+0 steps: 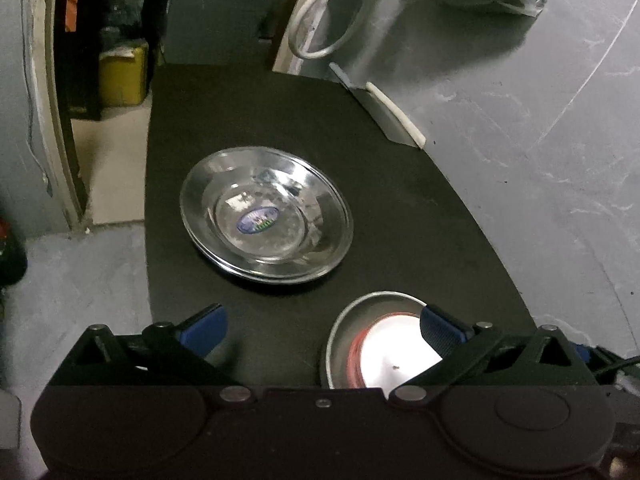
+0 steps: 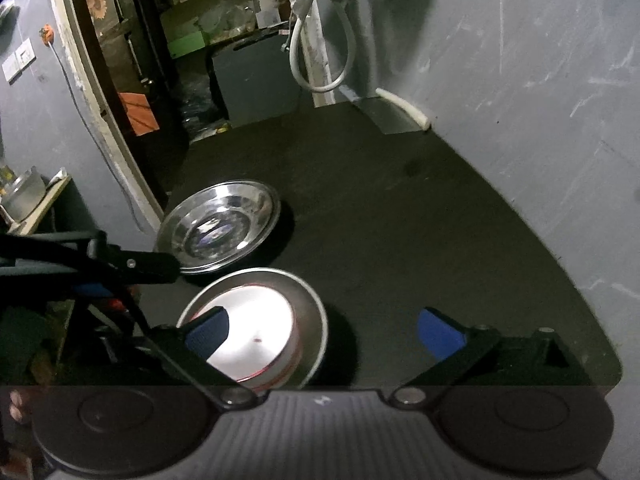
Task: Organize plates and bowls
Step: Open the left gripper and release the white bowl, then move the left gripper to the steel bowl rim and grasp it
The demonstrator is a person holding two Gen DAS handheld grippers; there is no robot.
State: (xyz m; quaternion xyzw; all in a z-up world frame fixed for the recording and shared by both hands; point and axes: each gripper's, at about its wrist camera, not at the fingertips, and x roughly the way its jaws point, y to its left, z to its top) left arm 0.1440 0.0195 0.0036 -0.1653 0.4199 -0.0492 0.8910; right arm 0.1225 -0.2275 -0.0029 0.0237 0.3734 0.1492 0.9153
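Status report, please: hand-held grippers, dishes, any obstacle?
Left hand-held gripper open, empty. Right hand-held gripper open, empty. Steel plates stacked on mat; white bowl sits inside metal bowl. Nothing in the way.

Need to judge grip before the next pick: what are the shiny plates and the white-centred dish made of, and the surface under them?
Plates: looks like polished stainless steel, mirror reflections, thin rolled rim, sticker in the middle; two seem stacked. Dish: grey metal rim, duller; the white, red-edged centre could be enamel or a separate piece, unclear. Surface: matte black, no glare, possibly rubber or foam mat.

Mat (image 2: pixel 400 208) right clear; plate (image 2: pixel 218 226), bowl (image 2: pixel 256 328) left.
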